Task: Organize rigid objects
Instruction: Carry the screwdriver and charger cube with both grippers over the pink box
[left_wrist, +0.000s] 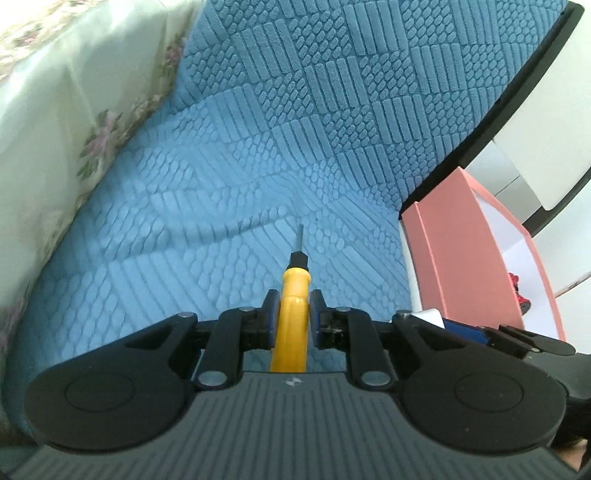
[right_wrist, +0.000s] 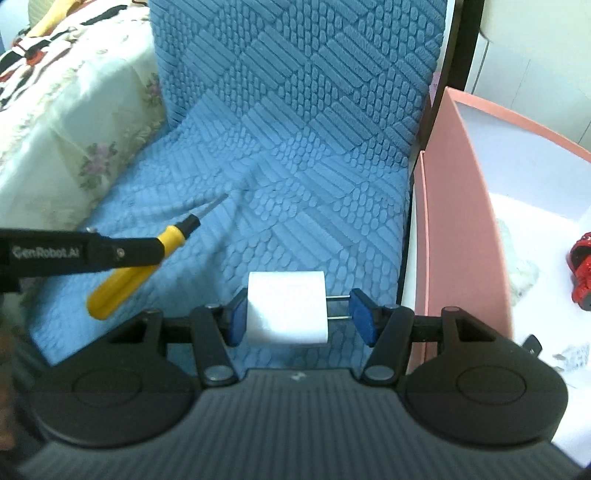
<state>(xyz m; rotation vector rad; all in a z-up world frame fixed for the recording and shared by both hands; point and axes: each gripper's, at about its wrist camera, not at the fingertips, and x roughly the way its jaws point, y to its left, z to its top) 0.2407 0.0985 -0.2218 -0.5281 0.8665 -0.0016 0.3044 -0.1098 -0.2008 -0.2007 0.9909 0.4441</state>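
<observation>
Screwdriver count: one. The yellow-handled screwdriver (left_wrist: 293, 295) sits clamped between the blue pads of the left gripper (left_wrist: 293, 321), jaws closed narrowly on the handle, with the black collar and metal shaft pointing forward over the blue textured cover (left_wrist: 258, 166). In the right wrist view the same screwdriver (right_wrist: 147, 258) is held clear above the cover, near its left edge.

Charger count: one. The white plug adapter (right_wrist: 287, 308) is gripped by the right gripper (right_wrist: 299, 315), jaws about half closed; the left pad presses the body and the right pad meets the two metal prongs.

Box count: one. The pink box (right_wrist: 461, 221) stands just beside the right edge of the cover, white inside. It contains one red toy (right_wrist: 581, 273) and a pale crumpled item. A floral cushion (right_wrist: 74, 122) borders the cover's left edge.
</observation>
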